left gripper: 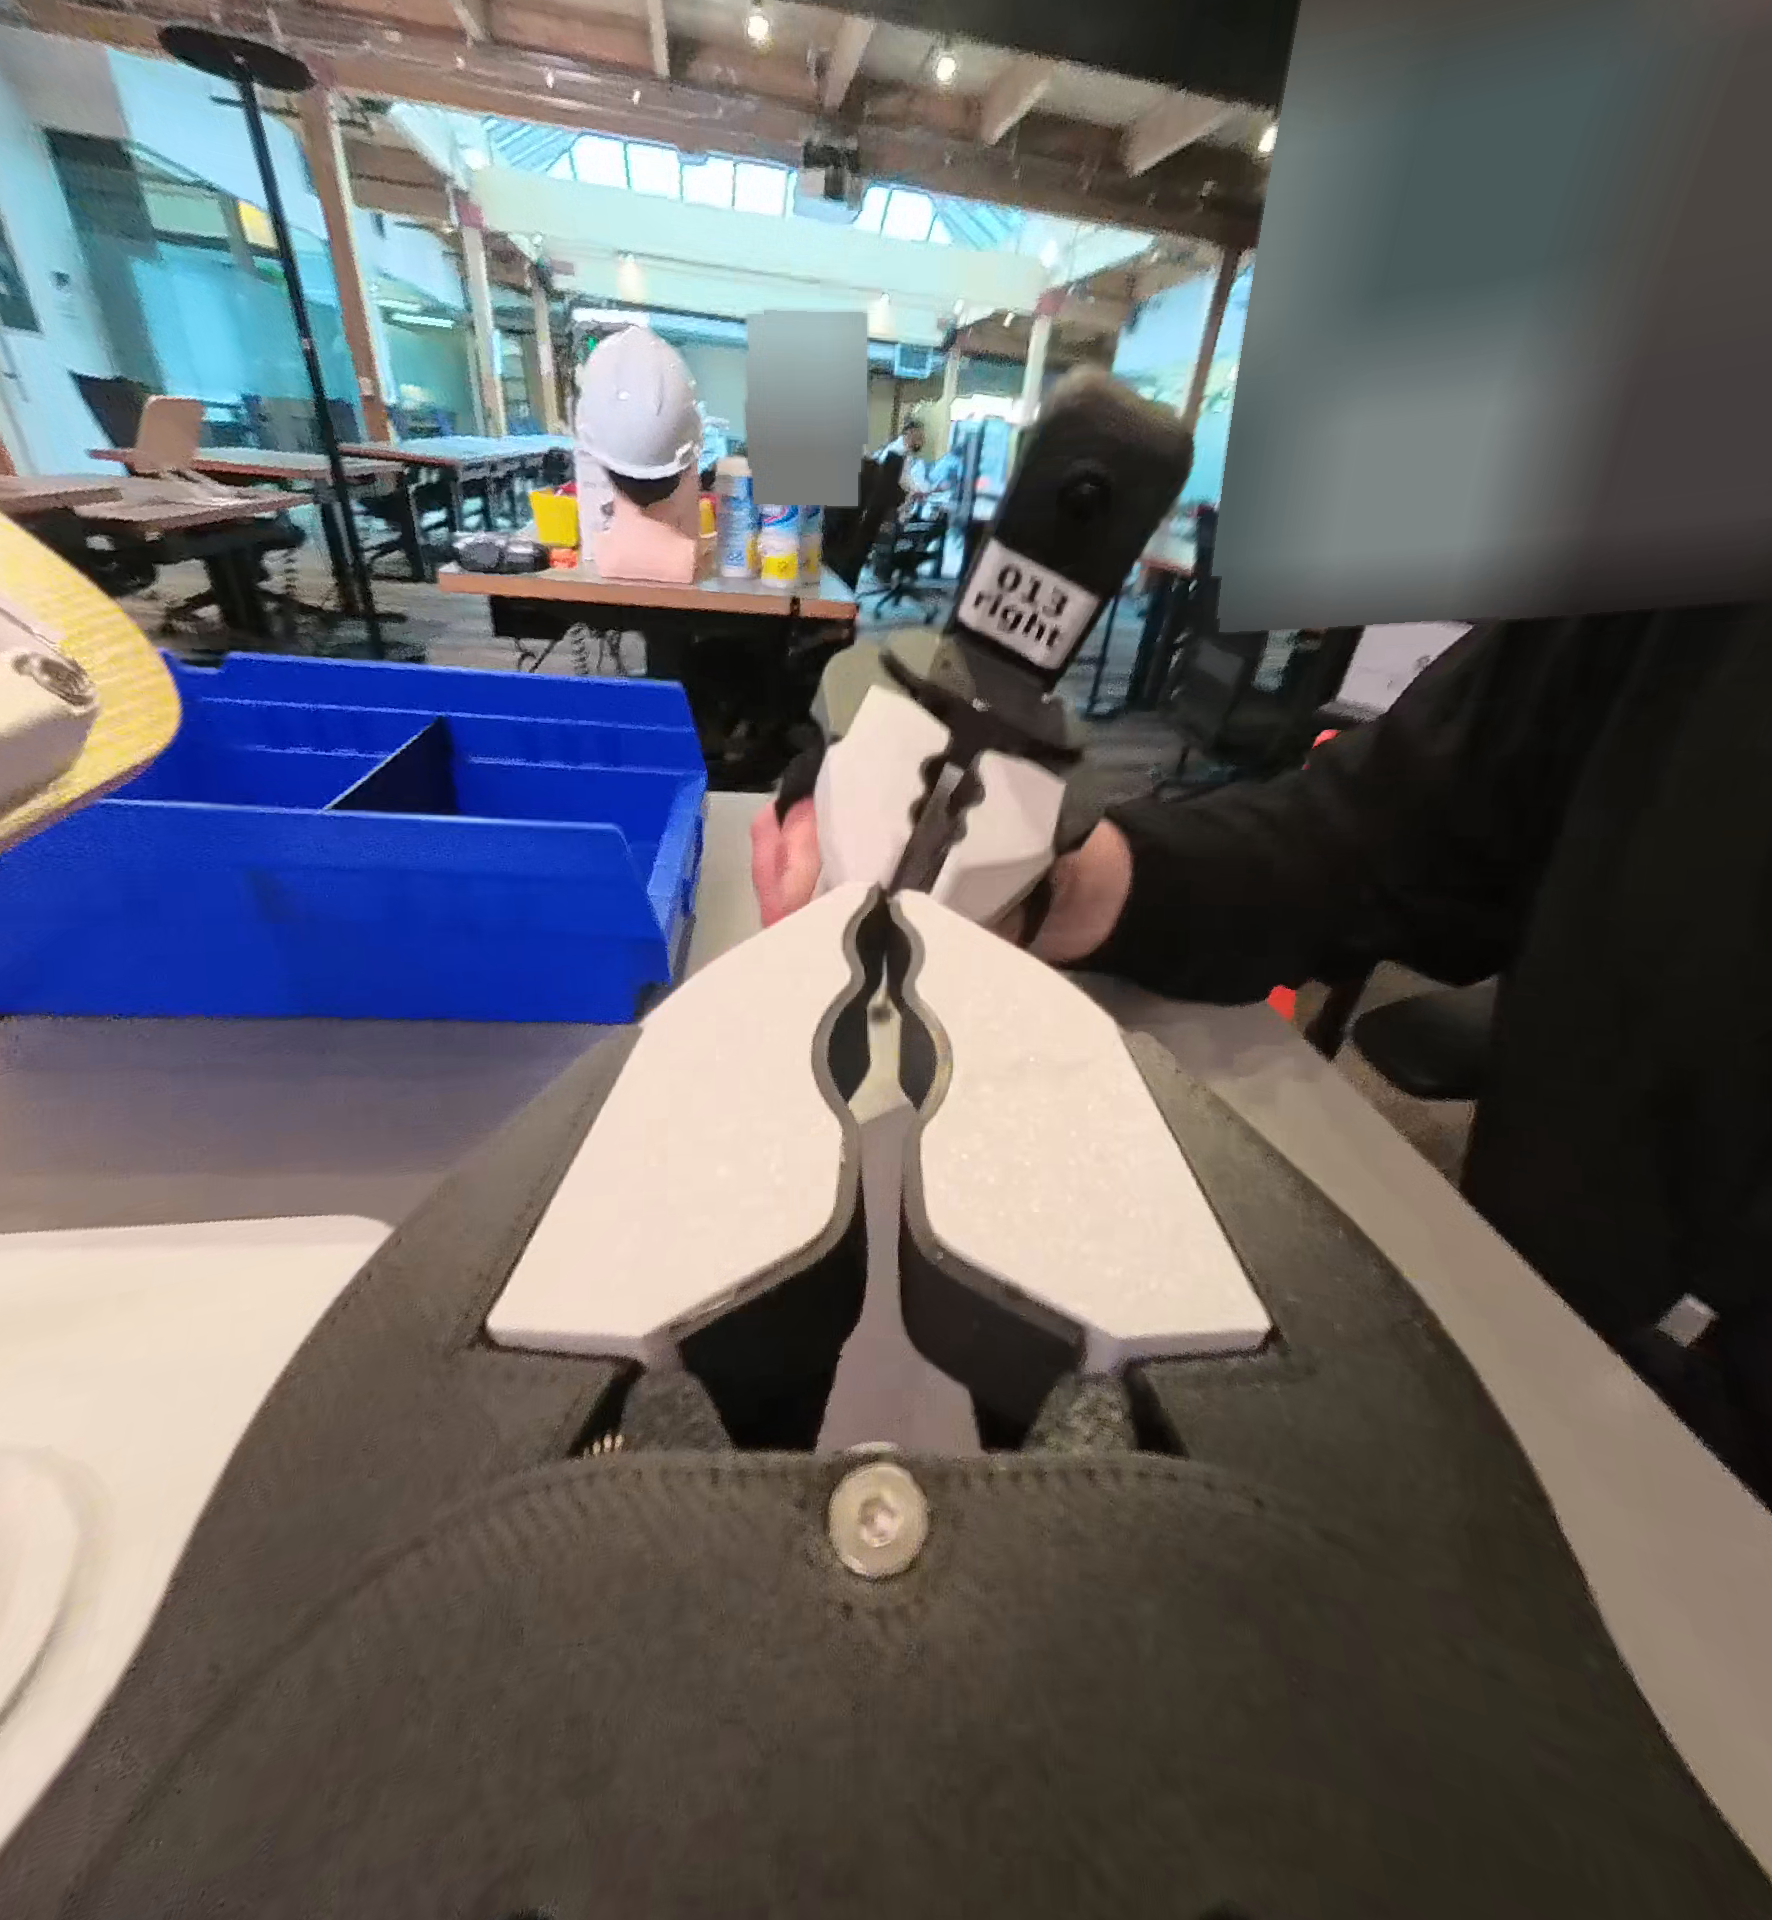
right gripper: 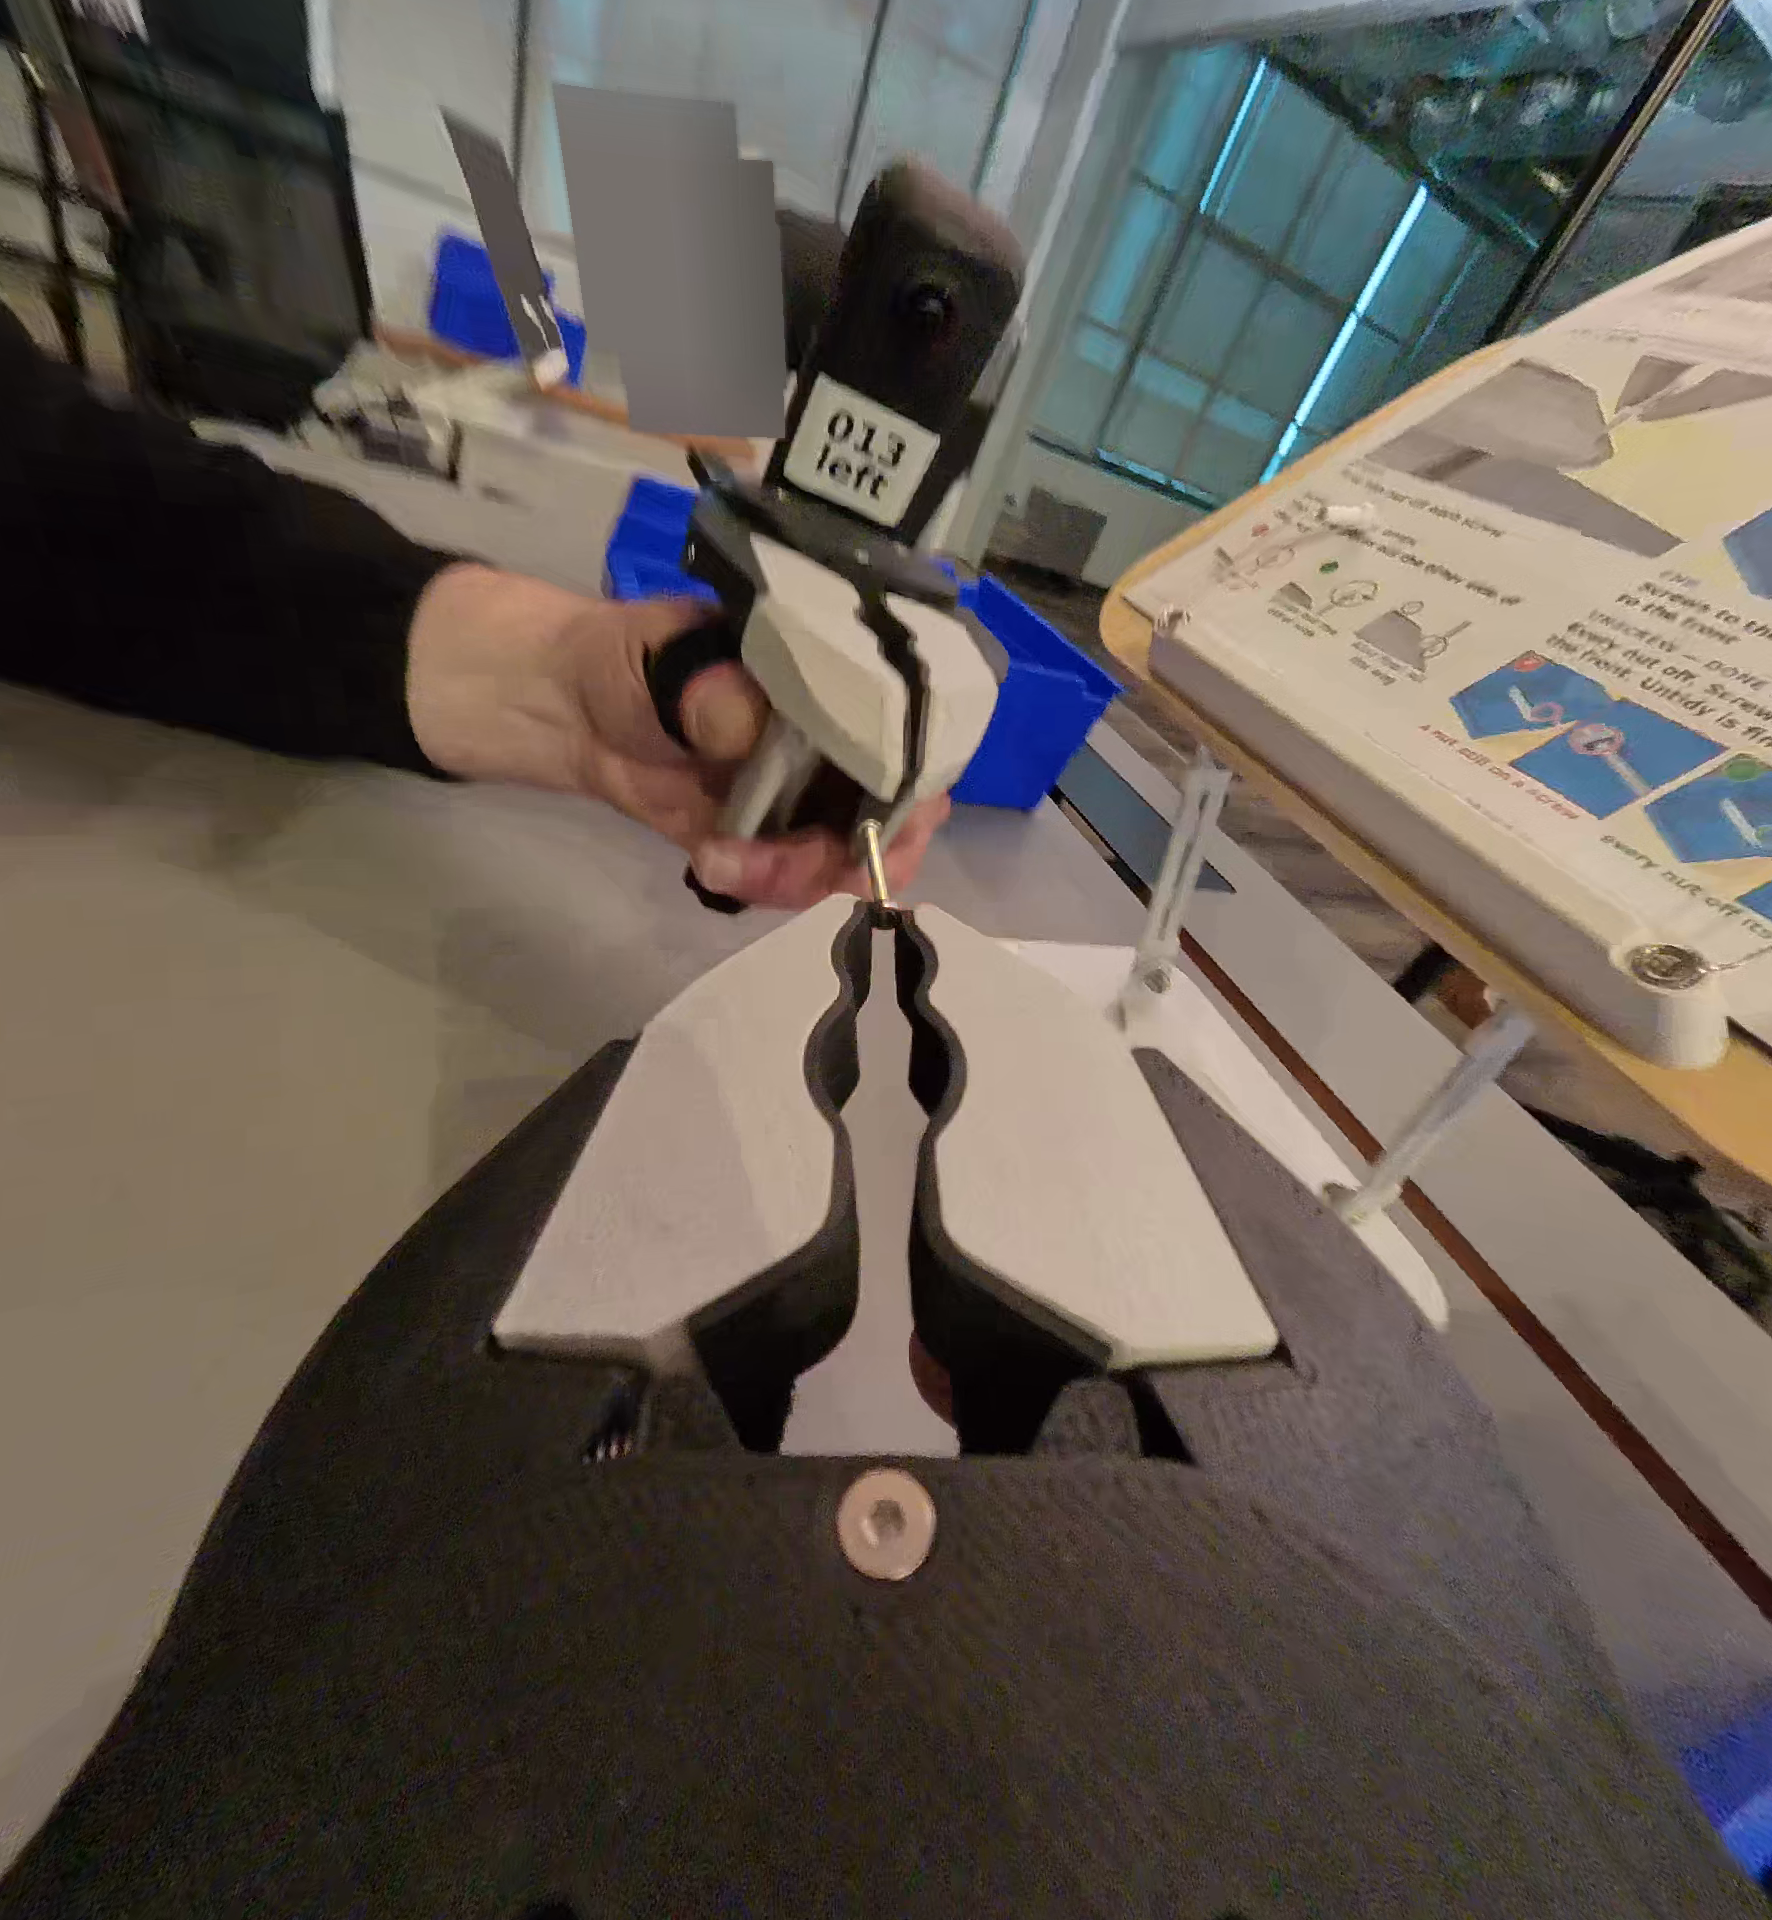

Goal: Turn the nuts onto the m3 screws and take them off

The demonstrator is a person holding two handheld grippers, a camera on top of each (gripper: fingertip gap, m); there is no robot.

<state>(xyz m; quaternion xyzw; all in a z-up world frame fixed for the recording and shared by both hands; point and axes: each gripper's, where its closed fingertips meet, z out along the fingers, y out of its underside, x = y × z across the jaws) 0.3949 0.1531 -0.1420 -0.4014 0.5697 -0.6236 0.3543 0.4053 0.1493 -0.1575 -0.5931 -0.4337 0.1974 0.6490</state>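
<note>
In the right wrist view a small metal screw [right gripper: 874, 864] spans the gap between the two grippers above the grey table [right gripper: 238, 987]. My left gripper [right gripper: 887, 823], held in a person's hand [right gripper: 549, 707], is shut on the screw's upper end. My right gripper [right gripper: 883, 916] is shut on a small dark nut [right gripper: 887, 915] at the screw's lower end. In the left wrist view my left gripper [left gripper: 880, 899] is closed, with the screw [left gripper: 878, 1003] showing in the slot between its fingers. The right gripper [left gripper: 913, 873] meets it tip to tip.
A blue bin [left gripper: 342, 904] with a divider stands on the table behind the grippers; it also shows in the right wrist view [right gripper: 1033, 707]. An instruction board [right gripper: 1484, 675] on thin white posts and a white base plate [right gripper: 1235, 1049] stands beside them. A dark sleeve [left gripper: 1381, 831] reaches in.
</note>
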